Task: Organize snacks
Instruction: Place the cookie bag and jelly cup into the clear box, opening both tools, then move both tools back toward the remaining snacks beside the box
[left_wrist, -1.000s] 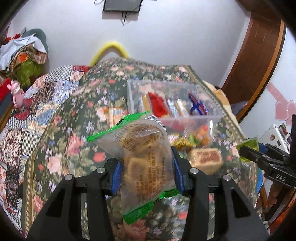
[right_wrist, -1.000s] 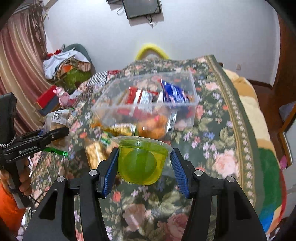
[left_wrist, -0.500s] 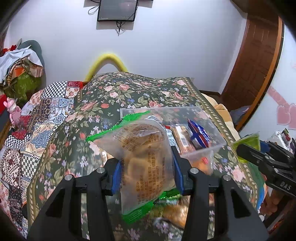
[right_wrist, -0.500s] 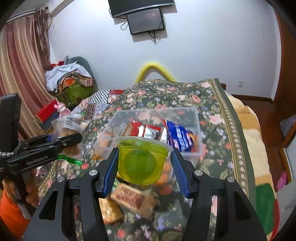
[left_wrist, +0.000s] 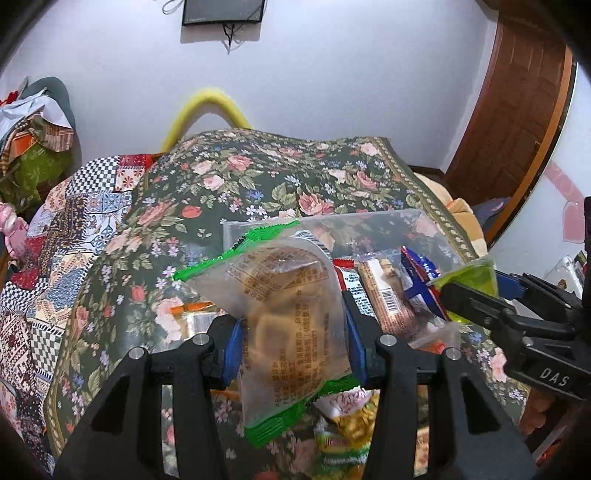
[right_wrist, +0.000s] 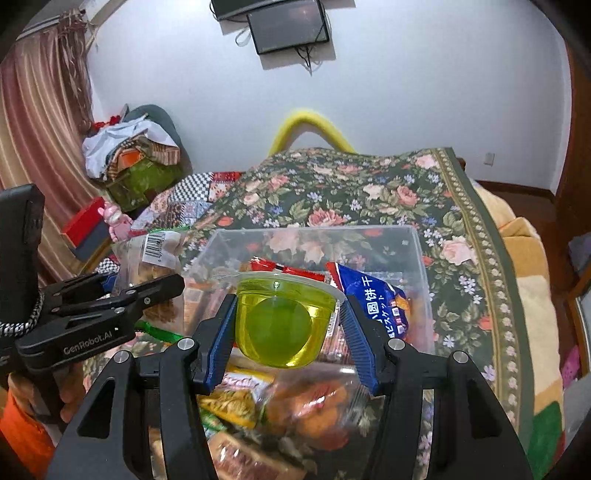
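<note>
Beside left tool (right_wrist: 147, 291) — barcode label (right_wrist: 159, 246)

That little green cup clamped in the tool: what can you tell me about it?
The green jelly cup is small, translucent yellow-green plastic with a wider sealed rim and a round base. It lies tipped on its side, base toward the camera, pinched at its sides between the blue pads of the right gripper, hanging above the clear snack box.

left hand-held gripper (left_wrist: 291, 332) clamped, right hand-held gripper (right_wrist: 288, 325) clamped
</note>
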